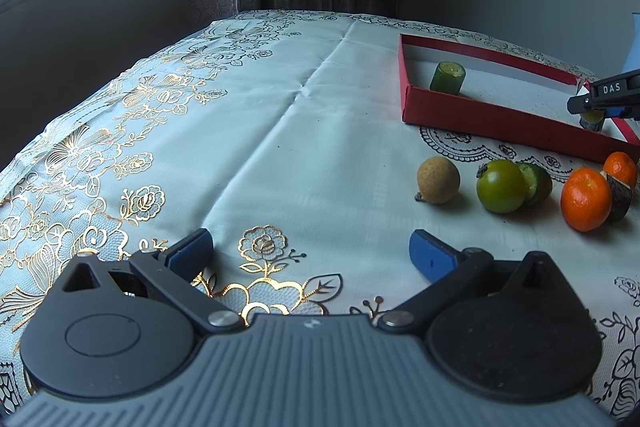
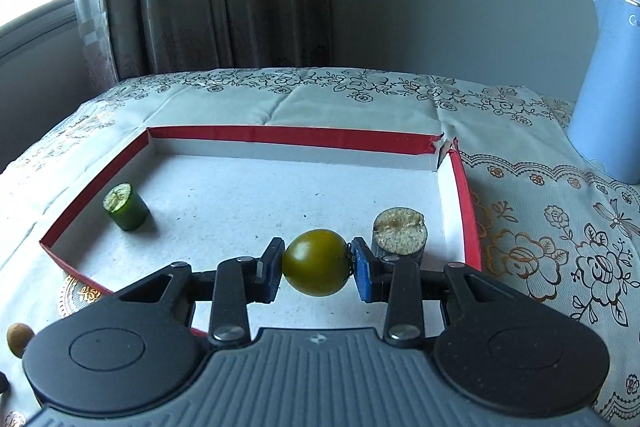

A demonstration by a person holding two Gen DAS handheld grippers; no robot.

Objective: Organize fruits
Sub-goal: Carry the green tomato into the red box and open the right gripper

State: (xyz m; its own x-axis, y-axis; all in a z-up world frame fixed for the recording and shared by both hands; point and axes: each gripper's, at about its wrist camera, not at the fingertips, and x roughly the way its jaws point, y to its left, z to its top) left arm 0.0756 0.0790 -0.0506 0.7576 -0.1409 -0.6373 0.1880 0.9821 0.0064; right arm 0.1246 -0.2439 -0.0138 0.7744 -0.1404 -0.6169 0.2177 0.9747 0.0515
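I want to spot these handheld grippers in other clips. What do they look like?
Both look alike. The left gripper and right gripper each have a grey ribbed body, two round black discs, black linkage arms with silver rivets, and blue finger pads. The left wrist view shows white "DAS" lettering on the right gripper's side. No hands or sleeves show.
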